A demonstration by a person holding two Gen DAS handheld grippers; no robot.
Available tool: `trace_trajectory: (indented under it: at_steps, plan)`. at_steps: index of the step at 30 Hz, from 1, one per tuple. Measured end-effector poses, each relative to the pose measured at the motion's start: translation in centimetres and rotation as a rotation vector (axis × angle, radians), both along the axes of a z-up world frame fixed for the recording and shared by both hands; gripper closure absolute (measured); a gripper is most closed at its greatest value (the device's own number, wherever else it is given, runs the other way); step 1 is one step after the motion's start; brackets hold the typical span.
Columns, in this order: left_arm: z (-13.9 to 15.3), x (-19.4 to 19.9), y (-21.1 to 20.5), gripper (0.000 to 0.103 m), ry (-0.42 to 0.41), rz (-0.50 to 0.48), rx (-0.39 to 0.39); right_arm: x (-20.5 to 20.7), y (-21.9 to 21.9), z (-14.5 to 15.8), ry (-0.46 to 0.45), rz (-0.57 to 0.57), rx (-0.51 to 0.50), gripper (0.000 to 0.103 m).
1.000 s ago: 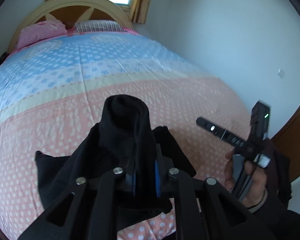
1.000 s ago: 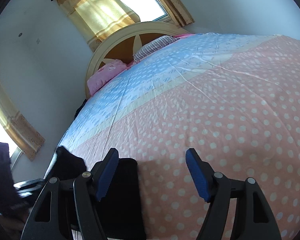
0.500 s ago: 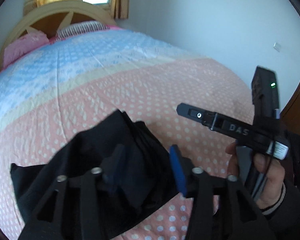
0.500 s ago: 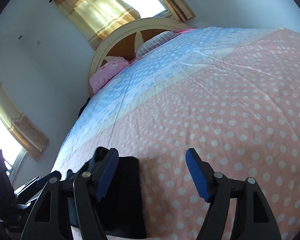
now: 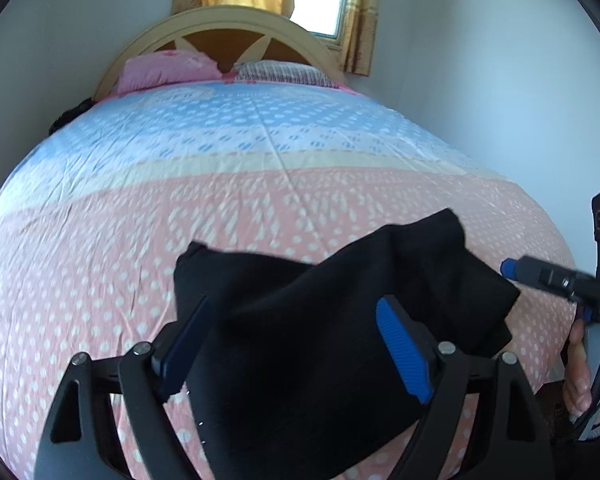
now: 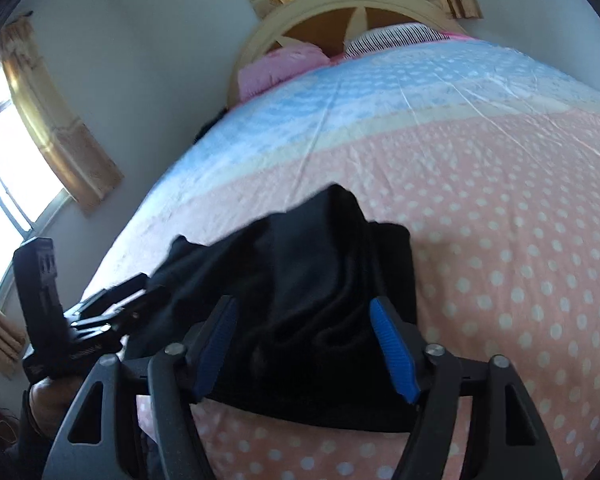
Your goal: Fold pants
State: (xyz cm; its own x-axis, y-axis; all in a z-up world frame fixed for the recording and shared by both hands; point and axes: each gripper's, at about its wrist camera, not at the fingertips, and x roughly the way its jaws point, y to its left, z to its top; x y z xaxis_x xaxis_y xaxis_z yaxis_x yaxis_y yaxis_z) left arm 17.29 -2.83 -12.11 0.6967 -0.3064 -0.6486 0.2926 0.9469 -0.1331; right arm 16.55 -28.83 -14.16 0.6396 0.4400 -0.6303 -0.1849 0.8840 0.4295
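Black pants (image 5: 324, 320) lying bunched on the pink, white-dotted part of the bedspread (image 5: 100, 260), near the foot of the bed.

We are holding the left gripper (image 5: 296, 344) above the garment with its blue-padded fingers (image 5: 400, 352) spread wide, gripping nothing; the fabric is showing between and beneath them. We are holding the right gripper (image 6: 304, 344) in the same condition, fingers (image 6: 392, 348) apart over a rumpled fold of the cloth and clamping nothing. In the left wrist view, the right gripper is appearing at the right edge (image 5: 556, 280), just beside the pants. The pink pillow (image 5: 164, 68) and the striped pillow (image 5: 280, 72) are resting against the headboard (image 5: 220, 24), well apart from the garment.
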Motion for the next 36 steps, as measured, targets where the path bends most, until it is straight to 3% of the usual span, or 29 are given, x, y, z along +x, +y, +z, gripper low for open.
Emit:
trace_trajectory:
  at_steps: [1,5,8,11,13,15,17,19,20,26,29,32,34,36]
  plan:
    - [-0.4,0.0,0.3,0.015,0.005,0.004,-0.001,0.0,-0.2,-0.2,0.011,0.006,0.002,0.082]
    - [-1.3,0.2,1.0,0.008,0.013,0.027,-0.005,-1.2,-1.8,0.7,-0.011,0.011,0.042,0.085]
    - [-1.6,0.5,1.9,0.008,0.020,0.044,-0.039,-2.7,-2.5,0.7,-0.020,0.006,0.019,0.086]
    - [-1.8,0.9,2.5,0.004,0.020,0.064,-0.056,-2.4,-3.5,-1.4,0.051,-0.023,0.018,0.085]
    - [-2.2,1.0,2.8,0.002,0.018,0.075,-0.061,-1.8,-4.7,-3.1,0.102,-0.044,0.074,0.085]
    - [-3.0,1.5,2.7,0.002,0.036,0.080,-0.045,-2.0,-4.6,-2.4,0.092,-0.035,0.059,0.084]
    - [-4.0,1.8,2.7,0.002,0.062,0.079,-0.033,-2.2,-3.9,-1.4,0.065,-0.034,-0.006,0.075]
    - [-4.2,1.9,3.0,0.002,0.066,0.081,-0.041,-2.4,-3.2,-0.2,0.016,-0.079,-0.098,0.057]
    - [-4.2,2.0,3.2,0.002,0.064,0.086,-0.050,-2.5,-3.0,0.5,-0.021,-0.087,-0.112,0.056]
    - [-2.5,3.3,5.0,0.002,0.007,0.144,-0.054,0.6,-0.4,3.1,-0.159,0.057,-0.007,0.055]
    - [-2.6,4.8,5.2,0.002,0.011,0.172,-0.011,2.9,-0.1,1.8,-0.116,0.069,0.024,0.053]
    - [-3.6,6.0,4.8,0.002,0.044,0.157,0.028,5.0,-1.1,-1.1,0.040,-0.029,-0.012,0.053]
    - [-4.4,6.7,4.6,0.000,0.056,0.165,0.059,4.5,-1.6,-1.4,0.023,-0.021,0.017,0.053]
    - [-4.9,7.1,4.9,0.000,0.081,0.157,0.033,3.8,-1.3,-1.1,0.015,-0.012,-0.017,0.053]
